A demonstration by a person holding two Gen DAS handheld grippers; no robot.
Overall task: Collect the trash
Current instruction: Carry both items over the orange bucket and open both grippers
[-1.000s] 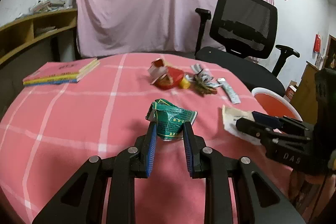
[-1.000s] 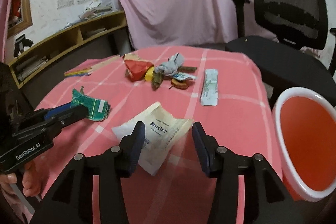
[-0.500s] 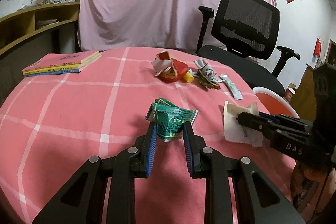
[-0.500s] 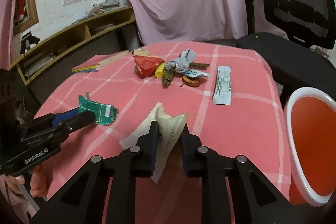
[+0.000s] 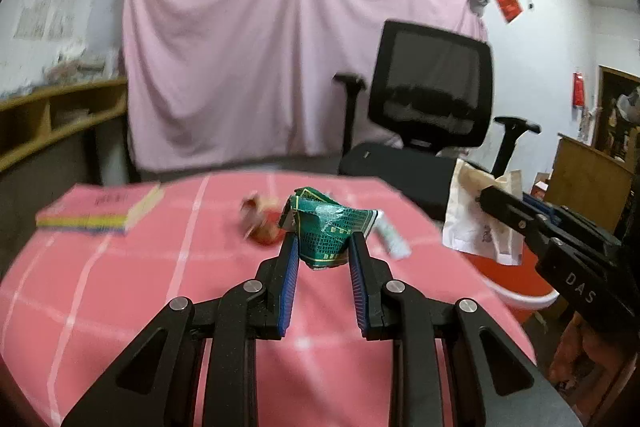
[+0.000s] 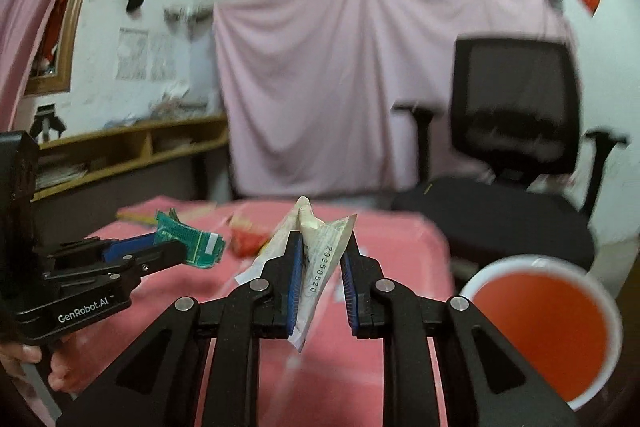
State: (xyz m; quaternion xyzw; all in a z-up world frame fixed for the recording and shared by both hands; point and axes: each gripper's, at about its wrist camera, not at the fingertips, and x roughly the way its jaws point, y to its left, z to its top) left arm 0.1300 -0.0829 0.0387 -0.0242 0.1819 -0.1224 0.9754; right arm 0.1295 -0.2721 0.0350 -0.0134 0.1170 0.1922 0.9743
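Fingers (image 6: 298, 259) pinch white wrapper (image 6: 320, 267); red bin (image 6: 548, 327) interior bare.

Left claw (image 5: 323, 243) – matt black plastic, ribbed blue pads (image 5: 289, 287), bright metal pins. Green wrapper (image 5: 326, 233): glossy, crumpled foil-like film. White packet (image 6: 320, 267): creased, paper-like, matt. Counter (image 5: 120, 307) – pink checked cloth, soft matt weave. Bin (image 6: 560, 331): smooth plastic, slight sheen. Chair (image 5: 430, 95): black mesh back.
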